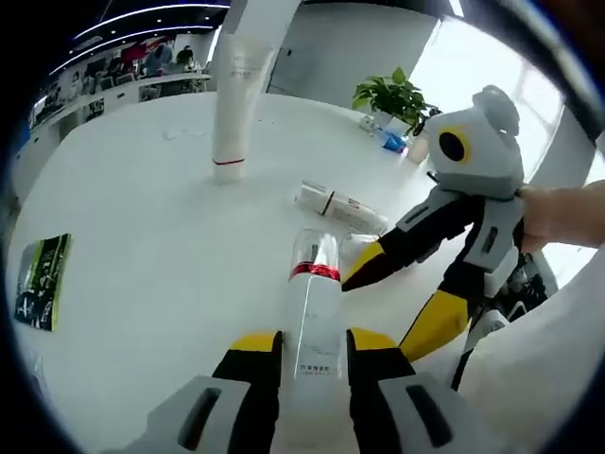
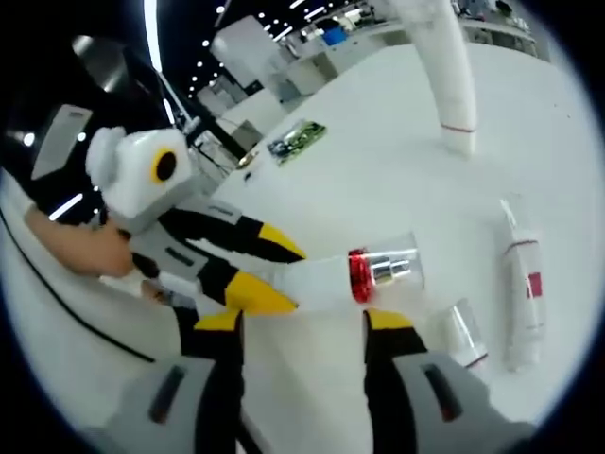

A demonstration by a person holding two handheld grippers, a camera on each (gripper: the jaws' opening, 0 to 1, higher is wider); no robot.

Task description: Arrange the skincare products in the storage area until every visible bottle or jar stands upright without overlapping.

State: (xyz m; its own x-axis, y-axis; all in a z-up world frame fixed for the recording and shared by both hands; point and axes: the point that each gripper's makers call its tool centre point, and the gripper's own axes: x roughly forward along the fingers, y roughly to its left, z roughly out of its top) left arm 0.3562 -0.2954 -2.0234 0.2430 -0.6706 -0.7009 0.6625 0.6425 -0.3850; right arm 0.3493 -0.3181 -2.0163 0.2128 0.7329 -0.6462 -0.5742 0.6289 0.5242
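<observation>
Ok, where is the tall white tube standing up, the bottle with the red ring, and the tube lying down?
Tall white tube [image 1: 230,113], left gripper view, its middle.
Bottle with the red ring [image 1: 313,303], left gripper view, its body below the ring.
Tube lying down [image 2: 523,284], right gripper view, its middle.

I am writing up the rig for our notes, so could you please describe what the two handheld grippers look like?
The left gripper has grey moulded bodies with slotted openings, black jaws and yellow tips. The right gripper has the same grey, black and yellow build. Seen from the left gripper view, the right gripper carries a rounded grey housing with a yellow-ringed black lens. A bare hand grips it; no sleeve or cable can be made out.
</observation>
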